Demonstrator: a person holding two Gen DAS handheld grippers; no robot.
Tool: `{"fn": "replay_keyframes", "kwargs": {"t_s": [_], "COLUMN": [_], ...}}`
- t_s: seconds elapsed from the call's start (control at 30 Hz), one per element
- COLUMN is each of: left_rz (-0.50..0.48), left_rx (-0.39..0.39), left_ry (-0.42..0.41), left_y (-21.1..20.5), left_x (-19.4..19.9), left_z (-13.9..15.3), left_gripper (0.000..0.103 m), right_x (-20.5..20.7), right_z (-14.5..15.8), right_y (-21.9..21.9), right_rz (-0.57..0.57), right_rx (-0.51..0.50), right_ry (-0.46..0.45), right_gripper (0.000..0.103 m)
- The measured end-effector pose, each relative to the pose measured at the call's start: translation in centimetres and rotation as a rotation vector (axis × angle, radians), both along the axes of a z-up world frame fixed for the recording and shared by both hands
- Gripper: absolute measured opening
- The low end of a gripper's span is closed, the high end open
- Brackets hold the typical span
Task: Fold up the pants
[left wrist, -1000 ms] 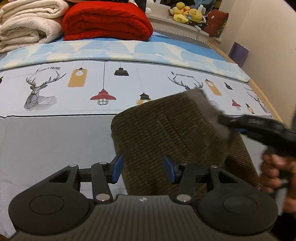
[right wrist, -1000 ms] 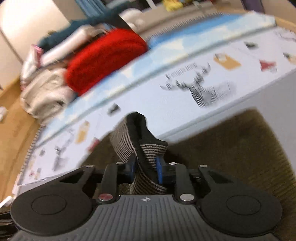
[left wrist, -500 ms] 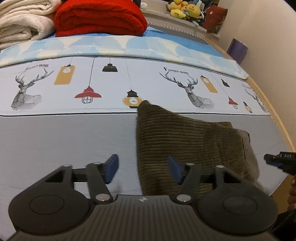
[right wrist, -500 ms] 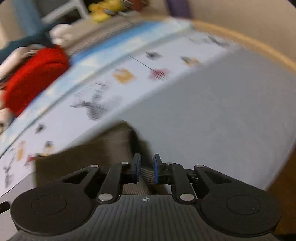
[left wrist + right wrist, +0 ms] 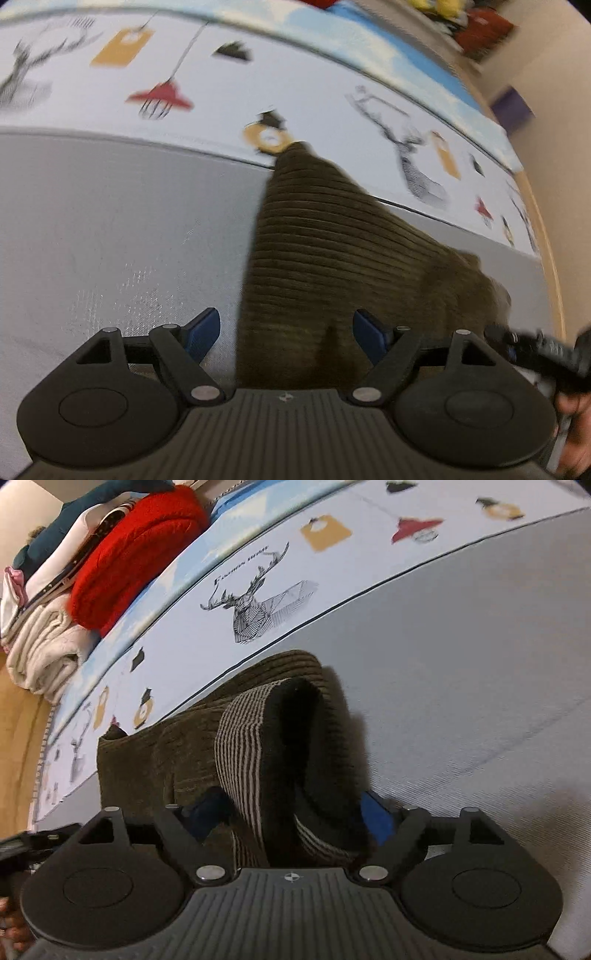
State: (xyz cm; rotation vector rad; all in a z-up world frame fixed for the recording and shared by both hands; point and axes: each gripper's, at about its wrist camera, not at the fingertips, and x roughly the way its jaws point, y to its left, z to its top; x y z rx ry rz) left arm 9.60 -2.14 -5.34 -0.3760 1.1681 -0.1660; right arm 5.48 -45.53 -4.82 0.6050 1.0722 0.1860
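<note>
Both tongs, left tongs [image 5: 286, 334] and right tongs [image 5: 291, 812], are opening, releasing the folded brown pants [image 5: 325, 251] at lower centre on the bed [image 5: 110, 229]; next, probably smoothing the striped waistband [image 5: 243, 746].

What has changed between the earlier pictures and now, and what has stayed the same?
The right gripper, clamped on the striped waistband a second ago, is opening and letting it go; the band is between the blue pads. The left gripper is opening wider, empty, and has come down closer over the pants. The pants, lifted before, now lie folded on the bed sheet. The red blanket has not moved.
</note>
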Motion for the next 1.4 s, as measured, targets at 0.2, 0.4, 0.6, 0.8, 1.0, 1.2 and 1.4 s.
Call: {"fn": "replay_keyframes", "kwargs": {"t_s": [0.2,0.4,0.6,0.8,1.0,1.2,1.4], "left_rz": [0.135,0.107,0.024,0.04,0.133,0.07,-0.26], "left_rx": [-0.202,-0.248,-0.141,-0.048,0.044,0.147,0.323], "left_ry": [0.082,0.062,-0.084,-0.294,-0.361,-0.296,-0.111], "left_y": [2.1,1.6,0.7,1.7,4.2,4.5,0.3], "left_x": [3.7,5.4,5.0,5.3,7.0,6.2,4.8], "left_z": [-4.0,-5.1,-0.4,4.6,6.0,6.2,0.7], "left_gripper": [0.083,0.055,0.027,0.026,0.041,0.047,0.049], "right_x": [0.6,0.2,-0.4,2.6,8.7,10.3,9.6], "right_z": [-0.9,-0.4,2.7,6.2,5.9,3.9,3.7], "right_y": [1.7,2.3,3.4,5.1,7.6,8.3,10.2], "right_rz": [0.055,-0.006,-0.056,-0.041,-0.077,-0.227,-0.083], "right_rx": [-0.073,-0.12,-0.14,-0.108,-0.068,-0.19,-0.274], "right_ry": [-0.035,-0.053,-0.146,-0.295,-0.276,-0.131,-0.149], "right_gripper": [0.092,0.074,0.047,0.044,0.053,0.06,0.06]}}
